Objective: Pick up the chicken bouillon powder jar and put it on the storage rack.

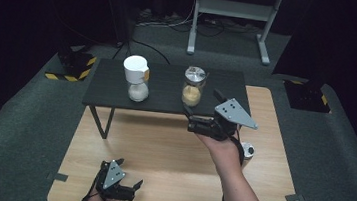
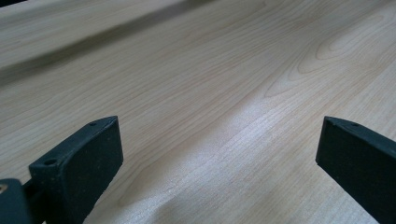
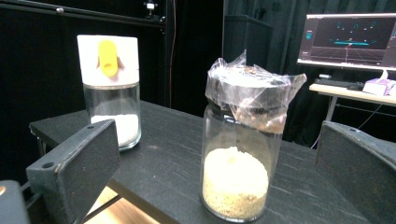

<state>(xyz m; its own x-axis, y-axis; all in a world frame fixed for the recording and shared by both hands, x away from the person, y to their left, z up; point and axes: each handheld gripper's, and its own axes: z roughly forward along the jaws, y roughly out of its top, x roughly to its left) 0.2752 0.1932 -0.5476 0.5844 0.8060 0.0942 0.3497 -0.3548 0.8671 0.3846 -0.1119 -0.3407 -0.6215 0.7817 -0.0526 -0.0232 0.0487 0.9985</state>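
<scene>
Step in hand, as judged: approach to the clear glass jar of tan granules with plastic film bunched over its dark lid [image 3: 237, 154]. The right gripper [image 1: 195, 123] is level with it, jaws spread wide apart and holding nothing; in the right gripper view the jar sits between the two jaws but farther off, not yet touched.

Landmark: the jar stands on the low black shelf [image 1: 162, 95], toward the shelf's right half. To the jar's left, well apart on the same shelf, stands a clear glass dispenser with a white cap and yellow spout, white powder inside [image 3: 110, 93]. A small round metal lid [image 1: 247, 150] lies on the light wooden table [image 1: 168, 180], nearer the person than the jar and to its right.

Next move, as judged: push forward until the jaws straddle the glass body below the film, then close. The film is loose; gripping on it risks slip.

Pose: right forearm extended forward, gripper horizontal, grey plate uppermost. The left gripper [image 1: 133, 187] rests low over the table, well nearer the person than the jar, jaws apart and empty.
</scene>
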